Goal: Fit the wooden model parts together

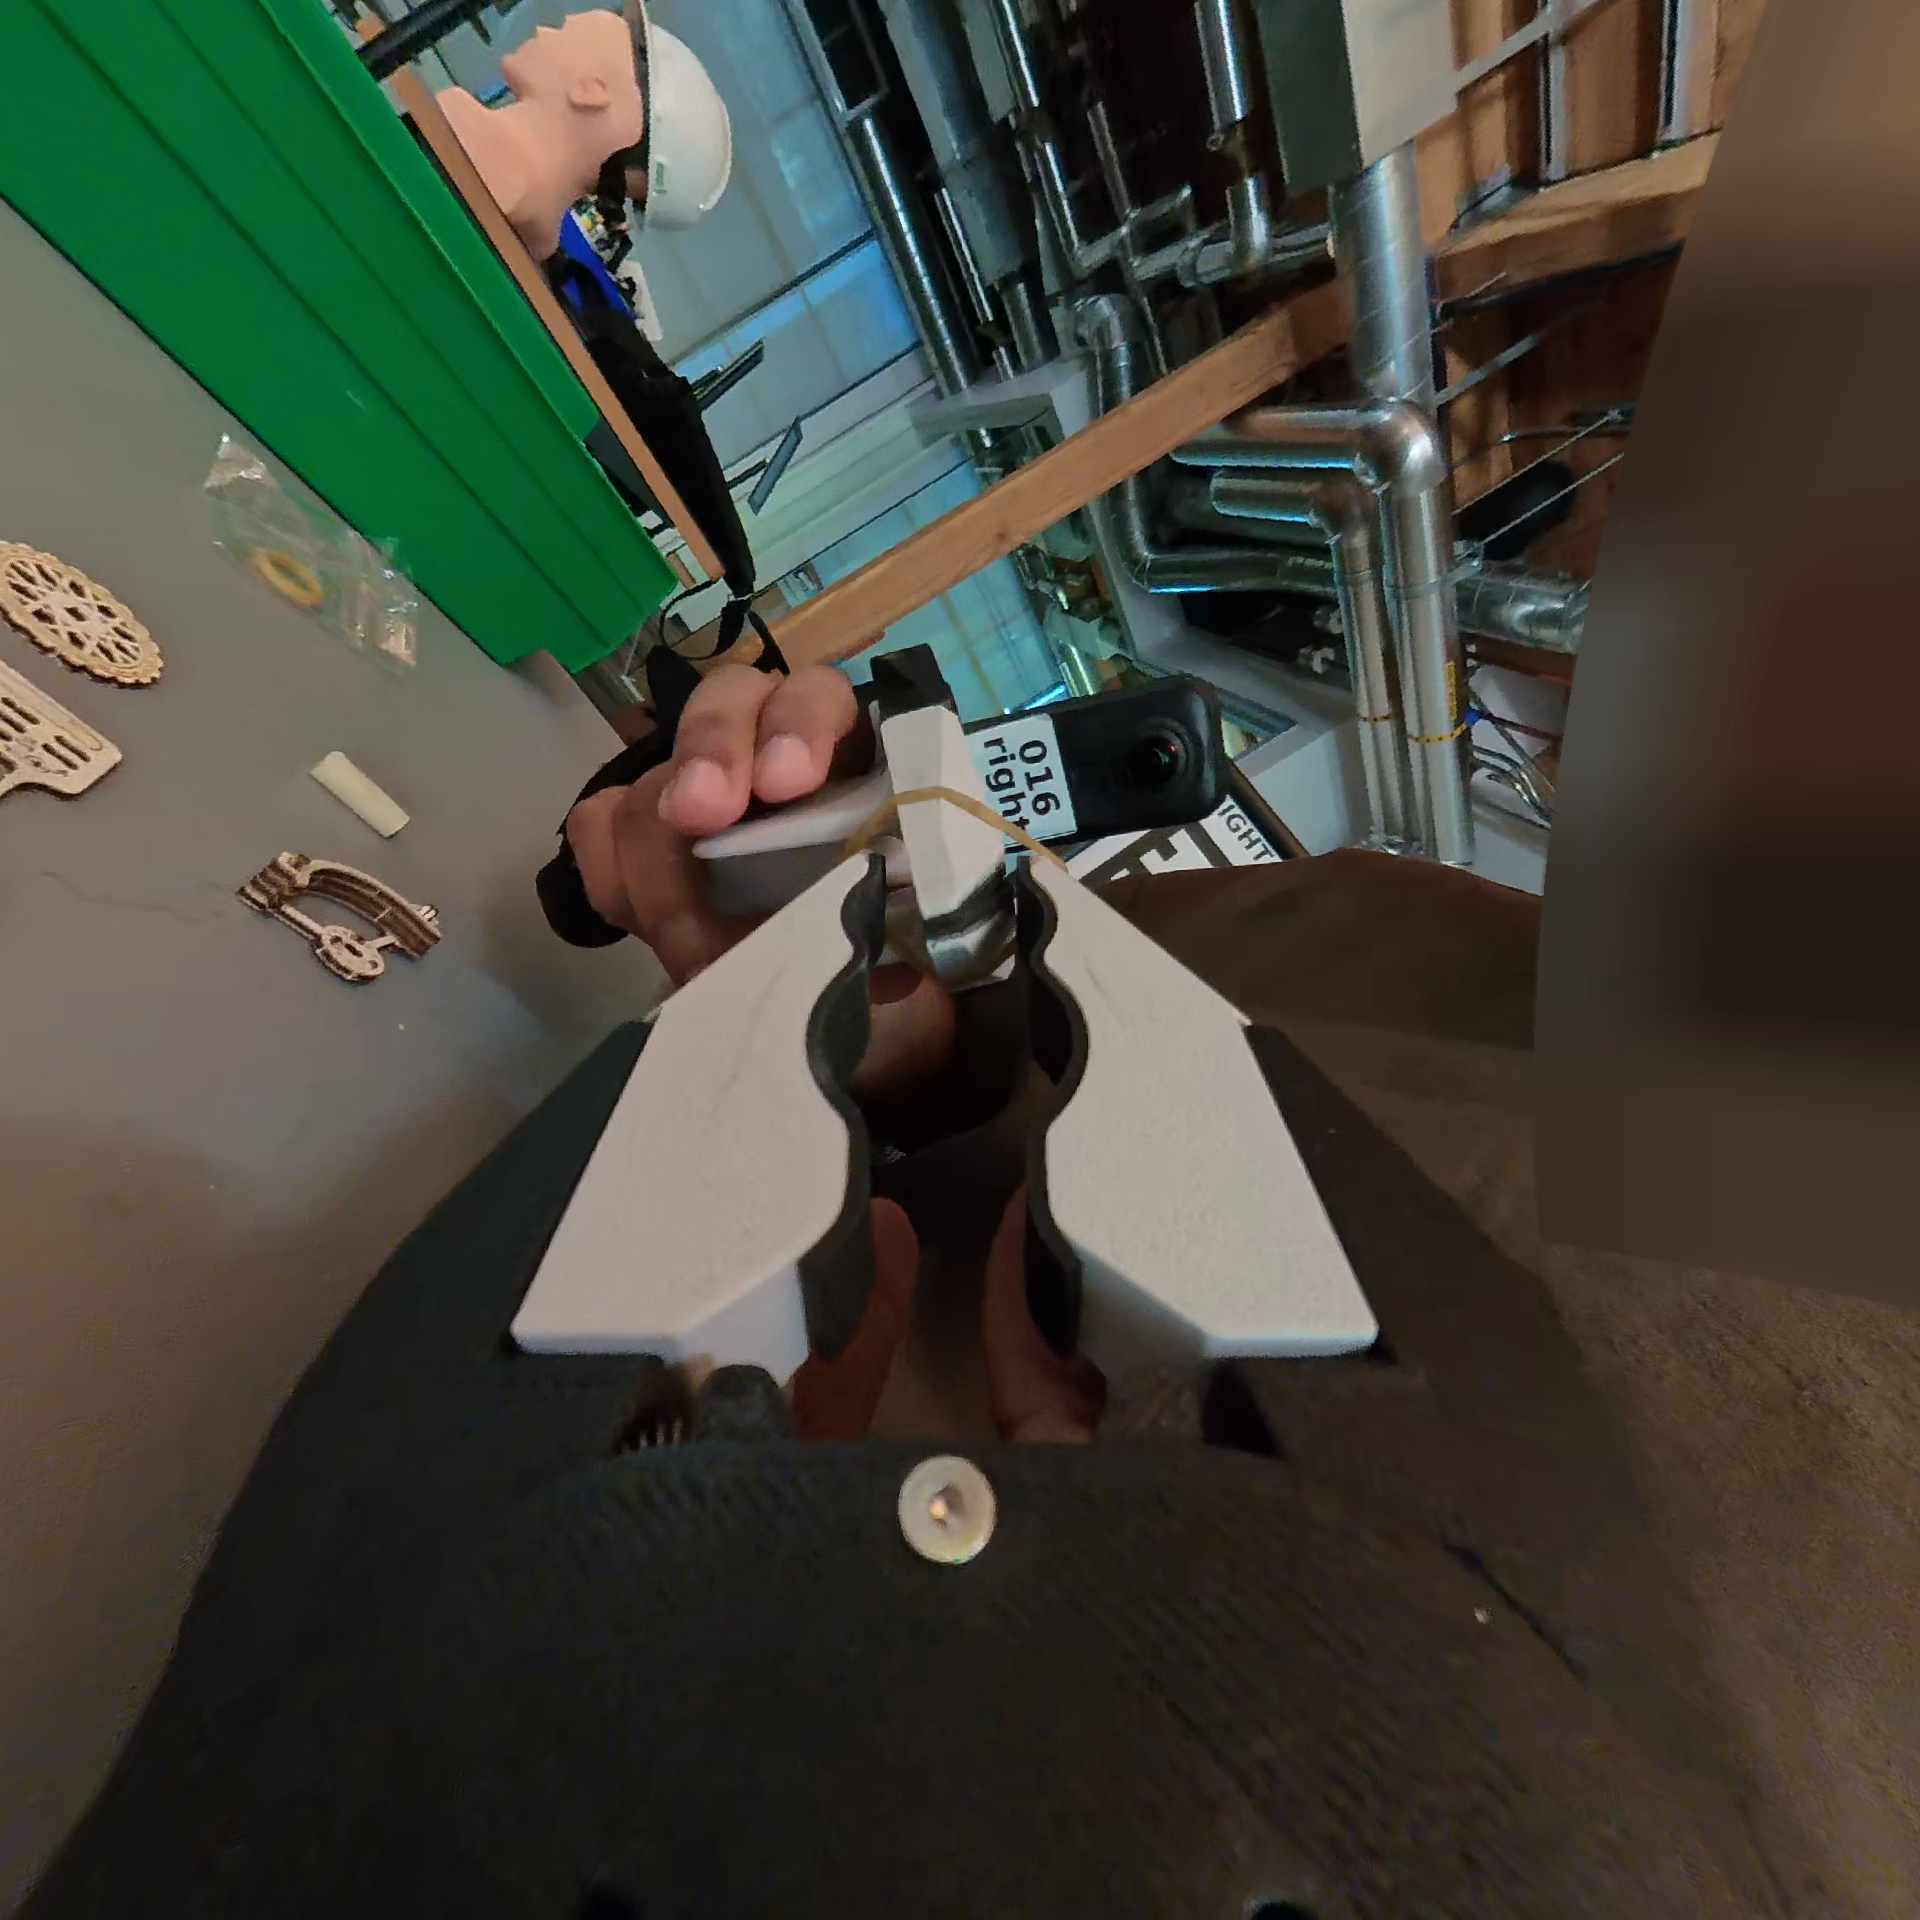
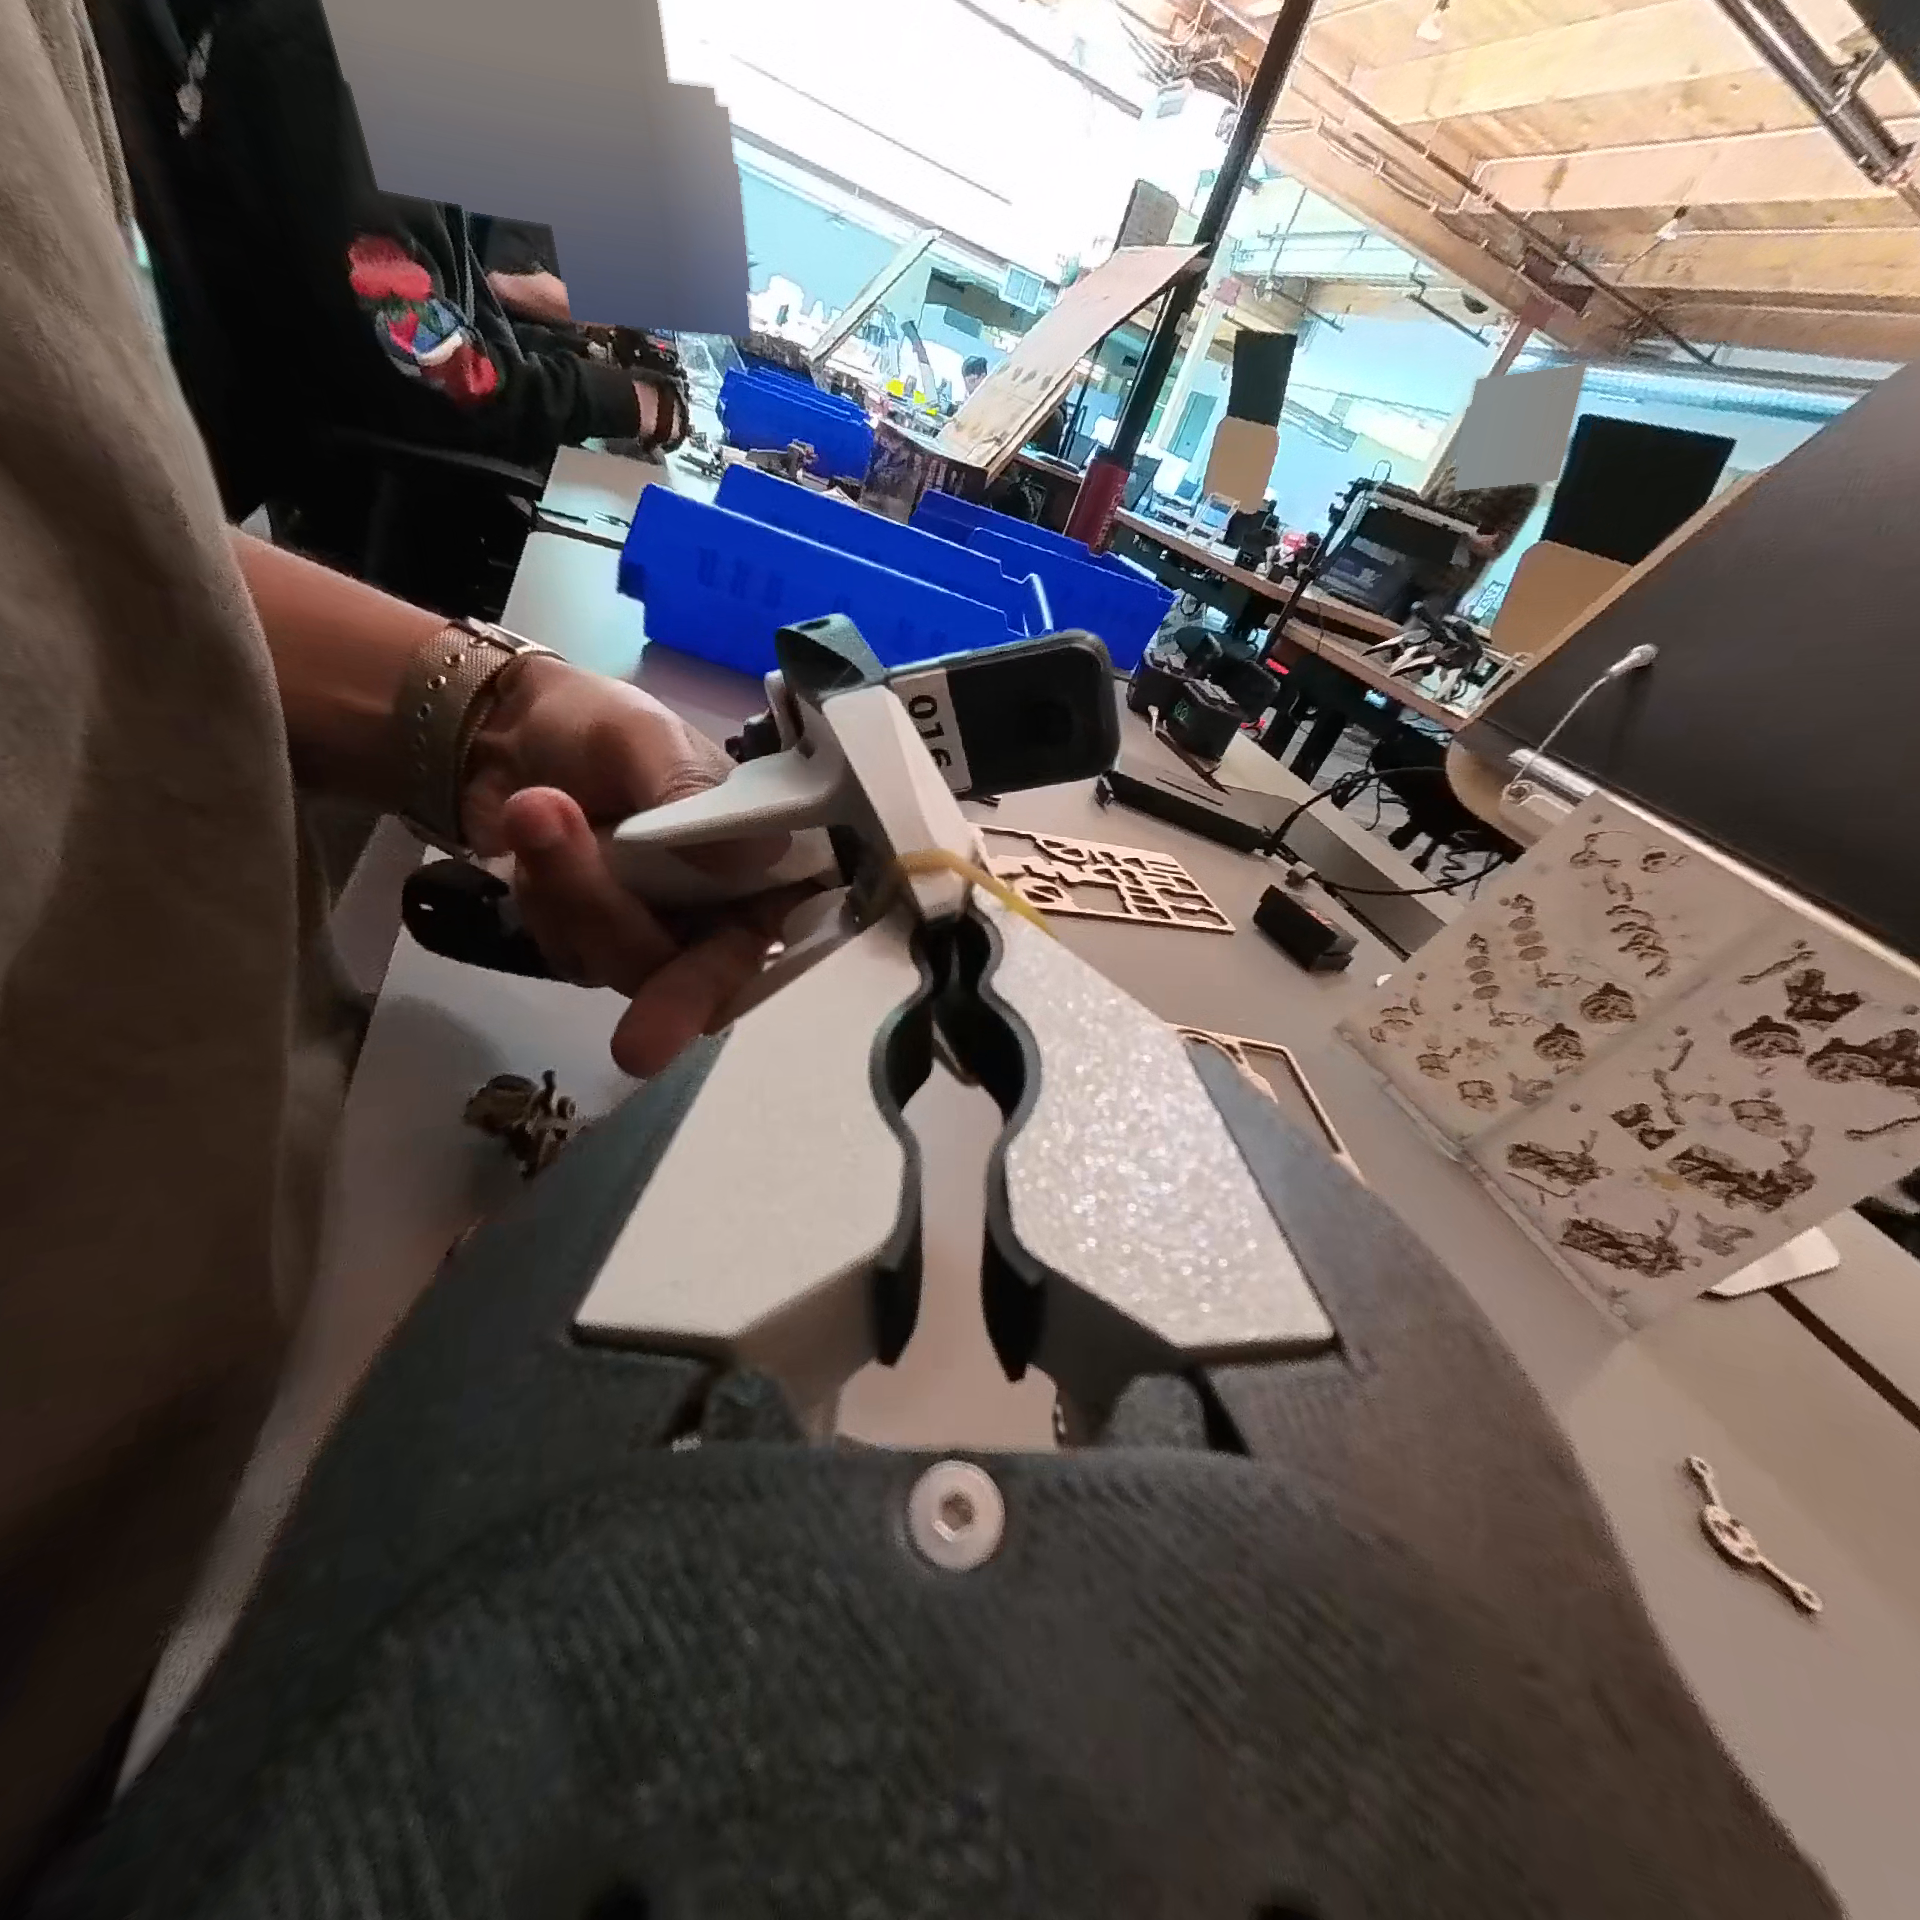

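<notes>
Both grippers' fingers narrowly parted, empty, tips nearly meeting; gear-shaped wooden part (image 1: 81,615) only leftward, blue bins (image 2: 831,582) only rightward.

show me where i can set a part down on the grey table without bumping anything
Free: the grey table below the curved wooden part in the left wrist view, and the strip between the propped instruction sheet and the small wooden link. Crowded: around the wooden gear, plastic bag and white block.
</notes>
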A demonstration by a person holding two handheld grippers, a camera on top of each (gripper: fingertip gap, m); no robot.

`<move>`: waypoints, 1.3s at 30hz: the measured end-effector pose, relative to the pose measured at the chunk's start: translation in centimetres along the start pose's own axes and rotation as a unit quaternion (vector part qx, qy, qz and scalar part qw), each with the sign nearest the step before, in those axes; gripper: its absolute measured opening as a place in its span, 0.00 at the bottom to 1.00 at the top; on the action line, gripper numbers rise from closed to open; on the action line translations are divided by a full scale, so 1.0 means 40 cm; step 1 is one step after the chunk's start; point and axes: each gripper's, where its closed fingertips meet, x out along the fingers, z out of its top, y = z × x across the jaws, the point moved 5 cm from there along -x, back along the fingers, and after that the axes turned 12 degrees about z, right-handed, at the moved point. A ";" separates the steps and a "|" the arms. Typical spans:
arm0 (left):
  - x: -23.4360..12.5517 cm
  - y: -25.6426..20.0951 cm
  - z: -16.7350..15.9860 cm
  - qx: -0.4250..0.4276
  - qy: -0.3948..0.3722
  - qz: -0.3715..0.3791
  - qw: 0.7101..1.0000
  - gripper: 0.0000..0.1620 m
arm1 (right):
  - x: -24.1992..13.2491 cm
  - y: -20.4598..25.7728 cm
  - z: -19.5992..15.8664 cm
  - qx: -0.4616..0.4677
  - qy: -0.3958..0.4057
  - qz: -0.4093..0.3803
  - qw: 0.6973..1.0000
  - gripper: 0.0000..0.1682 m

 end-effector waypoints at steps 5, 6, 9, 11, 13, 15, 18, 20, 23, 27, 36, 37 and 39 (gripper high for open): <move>0.000 0.001 0.002 -0.020 -0.020 -0.017 0.999 0.16 | 0.013 -0.003 0.000 -0.029 0.022 -0.034 0.999 0.00; -0.001 0.006 0.000 -0.013 -0.020 -0.005 1.000 0.16 | 0.013 -0.002 -0.005 -0.027 0.029 -0.030 0.999 0.00; -0.004 0.010 -0.003 -0.008 -0.019 0.007 1.000 0.16 | 0.007 -0.004 -0.007 0.003 0.012 -0.027 1.000 0.00; -0.005 0.006 0.004 -0.015 -0.028 0.002 0.999 0.16 | 0.001 -0.011 -0.004 0.041 -0.021 -0.034 0.998 0.00; -0.001 0.001 0.009 -0.009 -0.033 0.005 0.999 0.15 | -0.002 -0.014 -0.002 0.070 -0.056 -0.051 0.995 0.00; 0.002 -0.001 0.012 -0.006 -0.039 0.006 0.999 0.15 | -0.002 -0.016 0.000 0.069 -0.065 -0.076 0.993 0.00; -0.002 0.008 0.010 -0.009 -0.044 0.018 0.999 0.16 | 0.014 -0.017 -0.014 0.046 0.003 -0.089 0.995 0.00; -0.008 0.022 0.003 0.007 -0.034 0.050 0.998 0.16 | 0.021 -0.011 -0.026 0.061 0.027 -0.058 0.996 0.00; -0.011 0.022 -0.002 0.014 -0.024 0.063 0.998 0.17 | 0.024 -0.008 -0.027 0.076 0.028 -0.034 0.996 0.00; -0.016 0.024 0.002 0.003 -0.019 0.055 0.998 0.17 | 0.028 -0.009 -0.025 0.075 0.040 -0.031 0.996 0.00; 0.010 0.018 -0.021 -0.039 0.023 0.013 0.999 0.16 | 0.022 0.017 -0.027 0.002 0.051 0.008 0.999 0.00; 0.015 0.014 -0.021 -0.043 0.024 0.008 0.999 0.16 | 0.018 0.015 -0.026 -0.021 0.059 0.004 0.998 0.00; 0.012 0.017 -0.008 -0.044 0.008 0.014 0.999 0.16 | 0.008 0.000 -0.025 -0.016 0.057 -0.019 0.998 0.00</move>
